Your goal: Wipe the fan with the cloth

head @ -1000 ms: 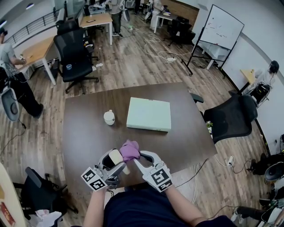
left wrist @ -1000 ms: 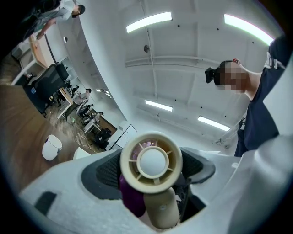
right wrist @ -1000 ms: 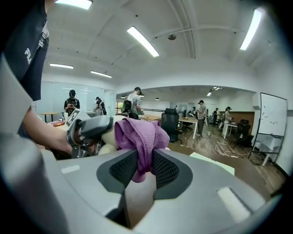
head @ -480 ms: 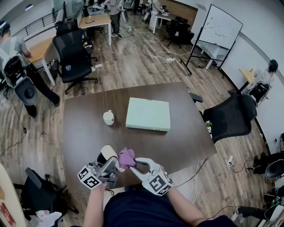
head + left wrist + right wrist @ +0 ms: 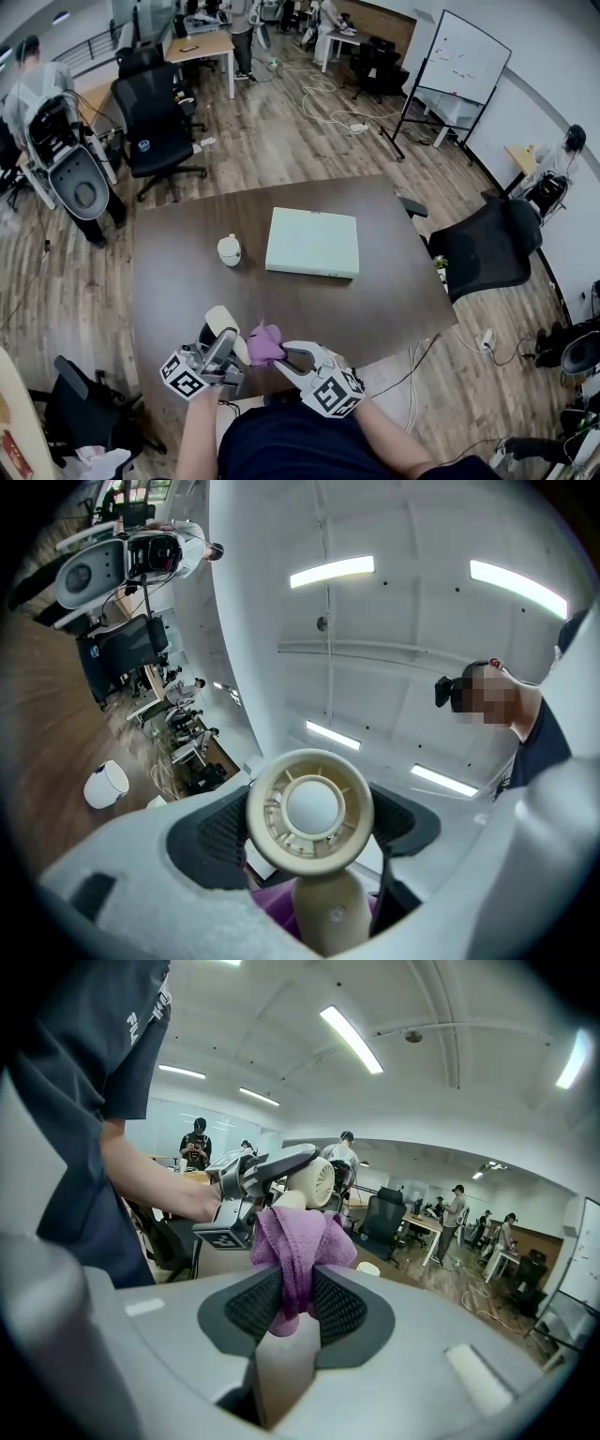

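Holding a small cream handheld fan (image 5: 223, 326) in the left gripper (image 5: 225, 351) here. The jaws are clamped on the fan's handle. In the left gripper view the round head, with its ring of vanes and smooth centre cap, sticks up past the dark pads toward the ceiling lights.

The right gripper (image 5: 286, 355) is pinching a purple cloth (image 5: 264, 343). Its two pads are squeezed onto a fold of it, and the rest bunches out in front in a soft lump. In the right gripper view that lump sits right up against the fan, just under the head, so cloth and fan look like they're touching. I can't make out exactly which part of the fan it's on.

Both grippers are close together at the near edge of the dark brown tabletop (image 5: 187, 281), right in front of the person's body, with the fan on the left and the cloth just to its right.

Further out on the tabletop there's a flat pale green box (image 5: 313, 242) roughly in the middle. A small white cup (image 5: 231, 248) sits just to its left, not touching it. Past the far edge there's a black office chair (image 5: 155, 117) on the wood floor, and a whiteboard (image 5: 466, 56) stands off to the right.
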### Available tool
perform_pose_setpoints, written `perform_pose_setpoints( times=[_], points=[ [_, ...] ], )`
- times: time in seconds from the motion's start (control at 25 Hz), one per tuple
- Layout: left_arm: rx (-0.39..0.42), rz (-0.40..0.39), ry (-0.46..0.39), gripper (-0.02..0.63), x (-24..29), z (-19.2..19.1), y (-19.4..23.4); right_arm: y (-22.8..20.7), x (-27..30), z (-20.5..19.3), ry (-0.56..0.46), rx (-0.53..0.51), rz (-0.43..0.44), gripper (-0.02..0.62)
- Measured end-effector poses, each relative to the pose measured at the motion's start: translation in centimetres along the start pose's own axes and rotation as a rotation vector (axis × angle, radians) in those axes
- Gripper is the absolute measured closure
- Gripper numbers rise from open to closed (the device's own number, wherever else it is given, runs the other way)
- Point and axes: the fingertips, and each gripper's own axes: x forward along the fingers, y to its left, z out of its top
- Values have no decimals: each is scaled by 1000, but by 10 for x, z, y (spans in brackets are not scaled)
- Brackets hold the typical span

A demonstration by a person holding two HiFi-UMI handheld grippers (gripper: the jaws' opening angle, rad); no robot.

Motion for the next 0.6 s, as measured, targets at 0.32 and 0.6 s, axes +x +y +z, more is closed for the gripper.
perform_pose_setpoints(
  times=[0.32, 0.6],
  points=[
    [-34, -44, 32, 224, 4, -15, -11, -7, 2, 18, -39, -4, -28, 489],
    [-52, -66, 57, 224, 7, -23, -16, -24, 2, 29, -70, 29, -82, 489]
  ],
)
